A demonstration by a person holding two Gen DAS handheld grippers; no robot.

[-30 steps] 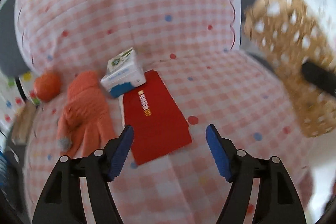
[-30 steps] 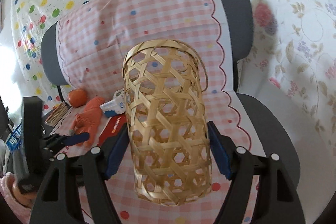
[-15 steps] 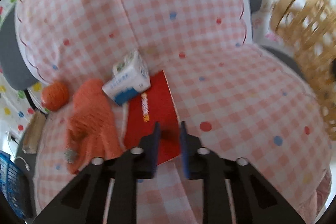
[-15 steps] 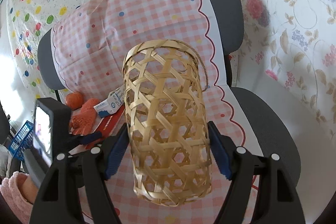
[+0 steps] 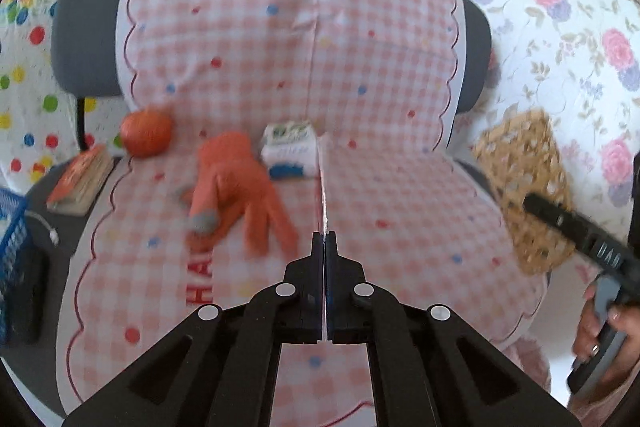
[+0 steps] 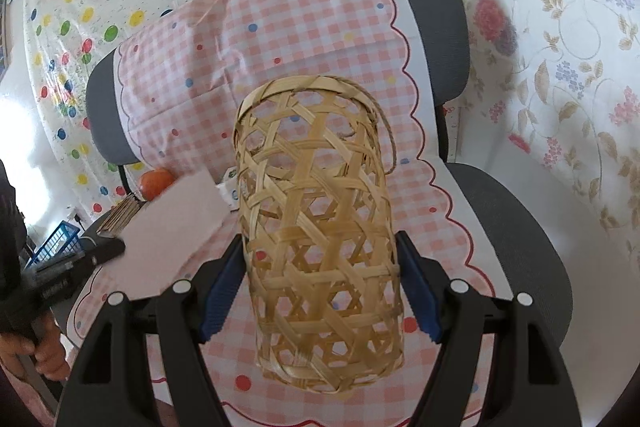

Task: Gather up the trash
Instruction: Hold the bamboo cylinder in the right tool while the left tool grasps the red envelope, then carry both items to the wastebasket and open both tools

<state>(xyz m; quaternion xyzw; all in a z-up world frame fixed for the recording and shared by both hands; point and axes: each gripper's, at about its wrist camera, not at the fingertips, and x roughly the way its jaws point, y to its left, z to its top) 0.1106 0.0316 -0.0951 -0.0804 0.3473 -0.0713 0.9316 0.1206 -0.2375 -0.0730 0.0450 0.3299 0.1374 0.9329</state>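
From the left wrist, the left gripper [image 5: 324, 241] has its fingers pressed together on a thin envelope [image 5: 322, 183], seen here only edge-on as a narrow line running straight ahead from the tips. The right wrist view shows what that angle hides: the envelope's broad, pale pinkish face [image 6: 168, 231], lifted clear of the checked cloth [image 6: 304, 27] and sticking out past the left gripper's dark tip. The right gripper [image 6: 320, 287] is clamped on a woven bamboo basket [image 6: 316, 227], one blue pad on each side of its body and its open mouth pointing away from the fingers. Only the left view shows the orange glove [image 5: 236, 187] lying just left of the fingertips, with a small carton [image 5: 292, 151] beyond it and an orange ball [image 5: 146, 133] farther left.
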